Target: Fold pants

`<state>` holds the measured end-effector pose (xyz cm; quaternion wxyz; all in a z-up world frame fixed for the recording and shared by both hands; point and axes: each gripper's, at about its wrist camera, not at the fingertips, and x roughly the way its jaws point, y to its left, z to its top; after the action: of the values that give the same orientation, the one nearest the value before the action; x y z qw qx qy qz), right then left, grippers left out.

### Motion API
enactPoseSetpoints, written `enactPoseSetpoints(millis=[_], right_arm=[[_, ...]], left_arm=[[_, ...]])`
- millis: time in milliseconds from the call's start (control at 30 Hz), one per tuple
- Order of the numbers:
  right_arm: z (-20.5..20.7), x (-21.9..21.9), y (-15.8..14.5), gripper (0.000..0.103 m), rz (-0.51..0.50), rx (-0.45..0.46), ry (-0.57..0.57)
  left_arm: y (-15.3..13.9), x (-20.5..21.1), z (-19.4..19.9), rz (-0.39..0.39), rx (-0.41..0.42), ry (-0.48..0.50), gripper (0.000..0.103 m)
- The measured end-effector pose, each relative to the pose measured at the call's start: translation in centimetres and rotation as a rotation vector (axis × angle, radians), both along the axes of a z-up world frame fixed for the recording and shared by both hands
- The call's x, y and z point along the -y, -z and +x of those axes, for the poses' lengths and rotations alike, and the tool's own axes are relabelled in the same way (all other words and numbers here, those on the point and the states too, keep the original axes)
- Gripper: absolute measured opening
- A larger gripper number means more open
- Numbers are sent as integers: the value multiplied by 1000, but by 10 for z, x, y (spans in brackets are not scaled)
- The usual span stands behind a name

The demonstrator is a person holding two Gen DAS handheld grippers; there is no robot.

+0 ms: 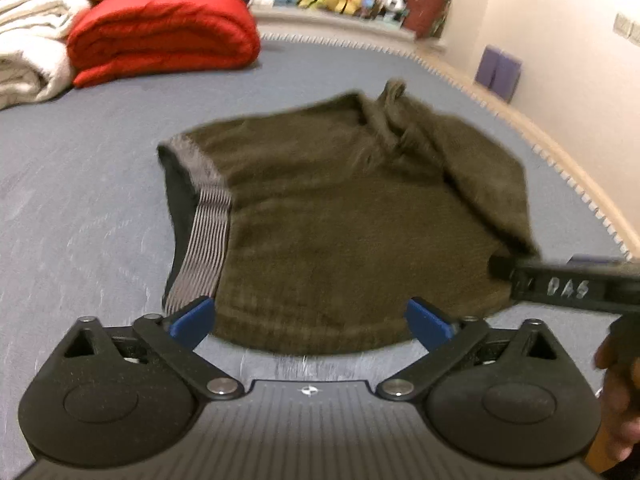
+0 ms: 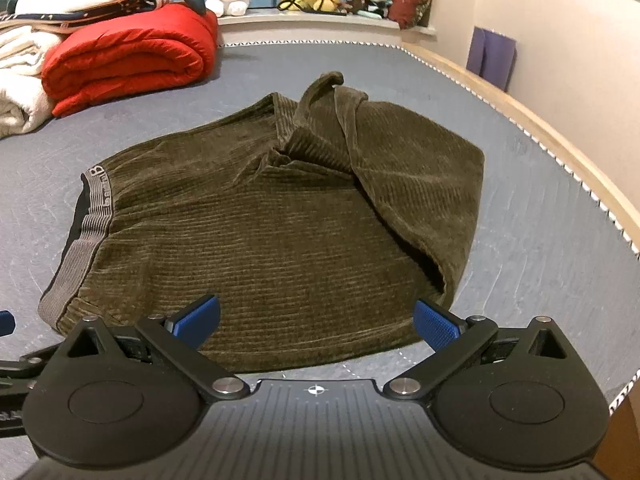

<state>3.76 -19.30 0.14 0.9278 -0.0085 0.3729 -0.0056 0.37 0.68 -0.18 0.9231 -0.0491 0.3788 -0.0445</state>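
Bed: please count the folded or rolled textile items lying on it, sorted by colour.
Olive: 1, the pants
Red: 1, the blanket
White: 1, the blanket
Total: 3. More items lie stacked behind the blankets, but they are too hidden to count.

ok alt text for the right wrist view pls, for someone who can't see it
Olive corduroy pants, folded into a rough bundle with the grey waistband at left, lie on a grey-blue bed. The right gripper sits at their near edge, open, holding nothing. A rolled red blanket lies behind.
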Motion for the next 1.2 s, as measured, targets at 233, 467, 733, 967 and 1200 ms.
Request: enactPoseSetpoints(millis=[233, 467, 733, 967, 1200], right_arm=[[6, -5, -10, 63, 78, 49, -86], [15, -44, 11, 46, 5, 55, -338], [7, -105, 48, 66, -103, -9, -622], [3, -131, 59, 74, -150, -35, -740], [14, -147, 77, 74, -205, -95, -800]], left_arm=[[-43, -71, 46, -41, 59, -19, 23], [17, -130, 103, -155, -133, -59, 23], [63, -148, 138, -279, -238, -111, 57], [85, -148, 159, -338, -279, -134, 59], [87, -132, 168, -274, -208, -72, 61]])
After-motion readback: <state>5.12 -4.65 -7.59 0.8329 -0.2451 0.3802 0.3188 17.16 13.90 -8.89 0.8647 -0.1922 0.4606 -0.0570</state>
